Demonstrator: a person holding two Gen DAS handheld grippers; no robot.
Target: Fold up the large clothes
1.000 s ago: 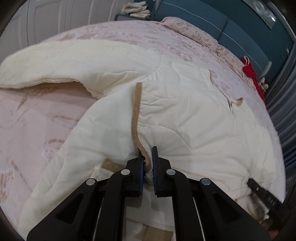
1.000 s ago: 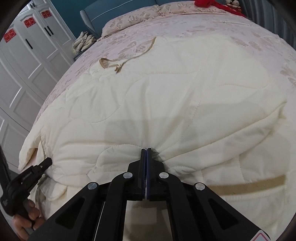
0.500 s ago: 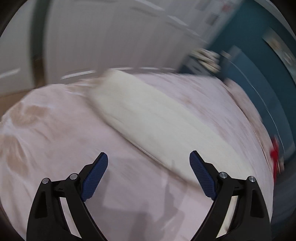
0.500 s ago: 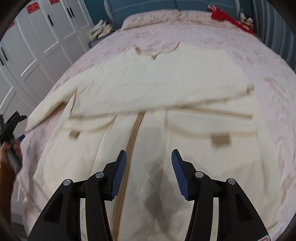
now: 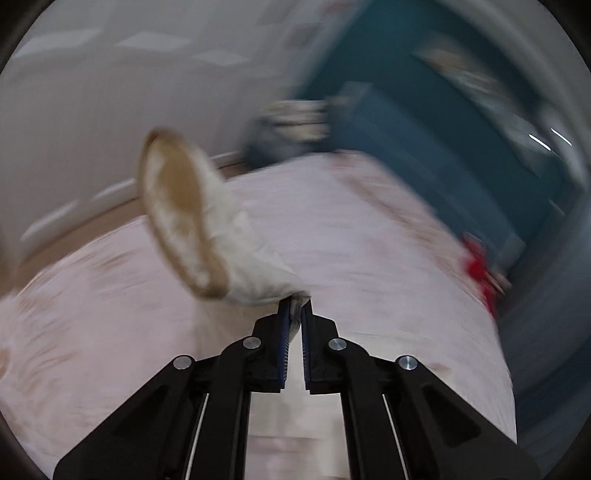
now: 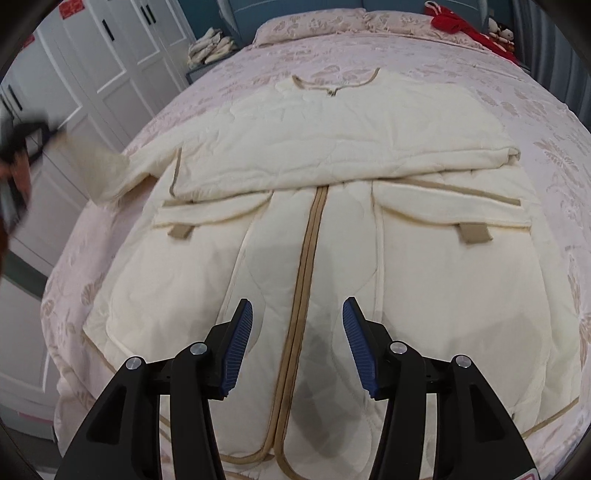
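The left gripper (image 5: 294, 314) has just snapped its jaws together on the sleeve (image 5: 207, 236) of the cream quilted coat (image 6: 325, 206), and the fabric is pinched right between the blue pads. The sleeve stands up off the pink bedspread (image 5: 369, 266), its tan-trimmed cuff (image 5: 177, 210) gaping open toward the camera (the whole left wrist view is streaked with blur, so fine detail is lost).

From the right wrist view, the coat lies front-up across the pink patterned bed (image 6: 535, 122), collar (image 6: 334, 86) toward the headboard end, with its tan zipper band (image 6: 306, 280) running down the middle. One sleeve is folded across the chest, lying above two flap pockets. At the left edge, the other sleeve stretches out toward a blurred black gripper in a person's hand (image 6: 14, 173).

The right gripper (image 6: 297, 334) hovers above the lower front of the coat, jaws spread apart, nothing between the pads, and the zipper band shows in the gap beneath them.

Beyond the bed stand white wardrobe doors (image 6: 110, 55), with a red item (image 6: 465, 26) by the pillows and a pale pile of things (image 6: 210, 46) on a small stand at the bedside.
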